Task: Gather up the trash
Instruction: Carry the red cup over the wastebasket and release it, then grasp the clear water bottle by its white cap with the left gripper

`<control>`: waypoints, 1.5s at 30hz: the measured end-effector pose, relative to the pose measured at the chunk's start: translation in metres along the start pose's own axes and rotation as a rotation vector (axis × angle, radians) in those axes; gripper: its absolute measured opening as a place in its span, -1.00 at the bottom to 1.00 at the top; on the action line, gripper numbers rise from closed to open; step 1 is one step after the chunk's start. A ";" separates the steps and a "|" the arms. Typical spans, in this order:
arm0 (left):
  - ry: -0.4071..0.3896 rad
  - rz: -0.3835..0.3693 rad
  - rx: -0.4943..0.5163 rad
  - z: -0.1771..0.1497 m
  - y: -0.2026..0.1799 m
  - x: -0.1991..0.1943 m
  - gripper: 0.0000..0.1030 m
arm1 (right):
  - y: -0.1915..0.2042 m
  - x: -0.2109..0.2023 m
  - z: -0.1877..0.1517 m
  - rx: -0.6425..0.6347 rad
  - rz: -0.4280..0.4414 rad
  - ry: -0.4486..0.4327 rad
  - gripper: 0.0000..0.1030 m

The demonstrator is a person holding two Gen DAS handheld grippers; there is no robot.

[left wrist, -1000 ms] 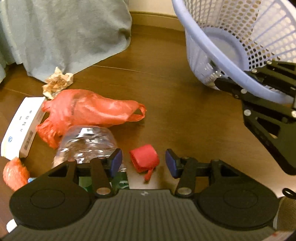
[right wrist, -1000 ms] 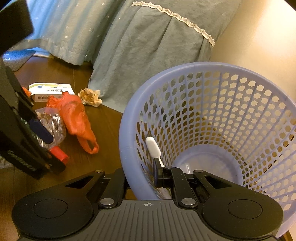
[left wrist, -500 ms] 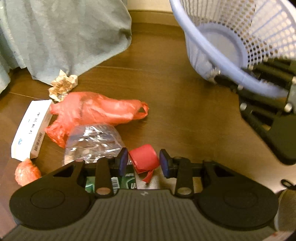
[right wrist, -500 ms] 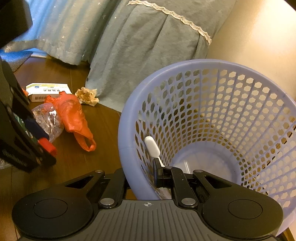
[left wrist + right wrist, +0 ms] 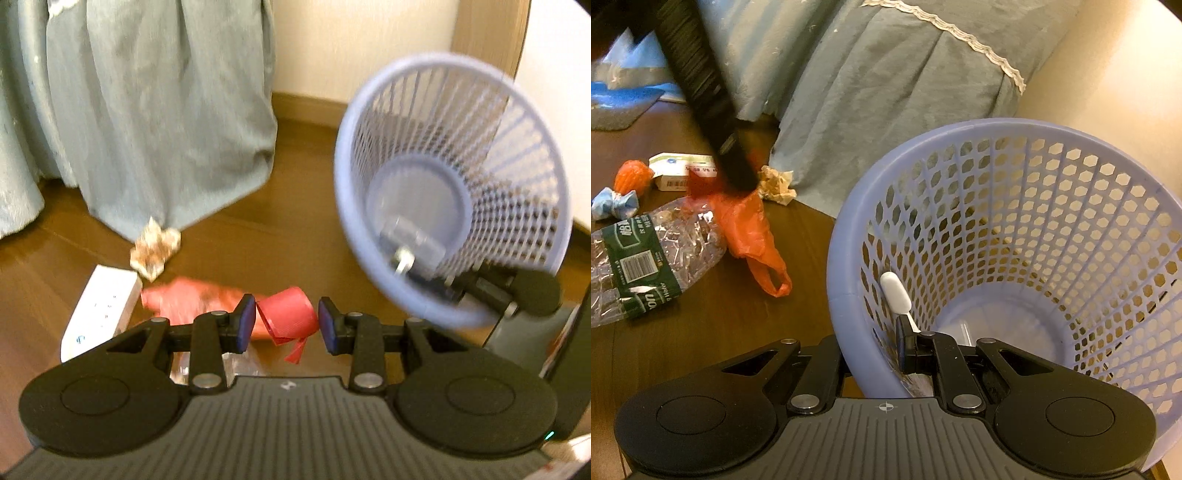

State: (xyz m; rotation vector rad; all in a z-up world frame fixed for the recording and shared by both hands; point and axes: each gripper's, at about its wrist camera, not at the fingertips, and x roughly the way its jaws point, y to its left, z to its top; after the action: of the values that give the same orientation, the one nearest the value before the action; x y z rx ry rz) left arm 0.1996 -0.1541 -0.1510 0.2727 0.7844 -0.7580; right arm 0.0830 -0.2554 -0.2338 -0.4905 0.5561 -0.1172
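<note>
Left gripper (image 5: 287, 323) is clamped on a red curl of ribbon-like trash (image 5: 286, 318), blue pads pressed to either side, a loose tail hanging below; the piece is held off the wooden floor (image 5: 258, 236). Left wrist view is motion-blurred, so the floor litter behind it is soft: an orange plastic bag (image 5: 184, 299) partly hidden by the left finger, a white box (image 5: 99, 310) cut off by the gripper body, a crumpled paper wad (image 5: 155, 247) at the hem of the grey-green bed skirt (image 5: 147, 129). Right gripper (image 5: 877, 354) is clenched on the rim of the lilac mesh basket (image 5: 846, 258) — one finger inside, one outside, the wall between them — and the basket sits tilted, mouth toward the left camera. In the right wrist view a dark blurred bar, probably the left gripper's body, crosses the upper left and hides part of the bag. A crushed clear bottle (image 5: 646, 258) lies on the floor, its left end cut off.
</note>
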 end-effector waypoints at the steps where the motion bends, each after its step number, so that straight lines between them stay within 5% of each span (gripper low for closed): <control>1: -0.013 -0.008 -0.005 0.005 0.000 -0.005 -0.38 | 0.000 0.000 0.000 -0.001 0.001 0.000 -0.87; 12: -0.188 -0.215 -0.012 0.068 -0.055 -0.027 -0.37 | 0.002 -0.010 -0.007 -0.015 0.009 -0.006 -0.87; 14: -0.217 -0.252 -0.029 0.075 -0.064 -0.021 0.15 | 0.002 -0.012 -0.006 -0.015 0.009 -0.006 -0.87; 15: -0.232 -0.262 -0.034 0.076 -0.065 -0.020 0.19 | 0.001 -0.013 -0.006 -0.014 0.008 -0.006 -0.87; 22: -0.213 -0.134 -0.079 0.049 -0.017 -0.033 0.19 | -0.001 -0.015 -0.002 0.008 0.006 -0.003 -0.87; 33: -0.095 0.228 -0.190 -0.058 0.079 -0.099 0.19 | 0.005 -0.008 0.003 0.009 0.006 -0.005 -0.87; 38: -0.036 0.244 -0.255 -0.111 0.074 -0.101 0.23 | 0.010 -0.011 0.005 -0.002 0.014 -0.005 -0.87; 45: 0.023 0.174 -0.200 -0.148 0.038 -0.057 0.23 | 0.016 -0.009 0.006 -0.033 0.011 0.003 -0.87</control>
State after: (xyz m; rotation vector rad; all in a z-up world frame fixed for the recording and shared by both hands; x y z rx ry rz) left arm 0.1209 -0.0260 -0.2137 0.1669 0.8407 -0.5093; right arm 0.0781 -0.2369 -0.2329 -0.5191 0.5638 -0.0983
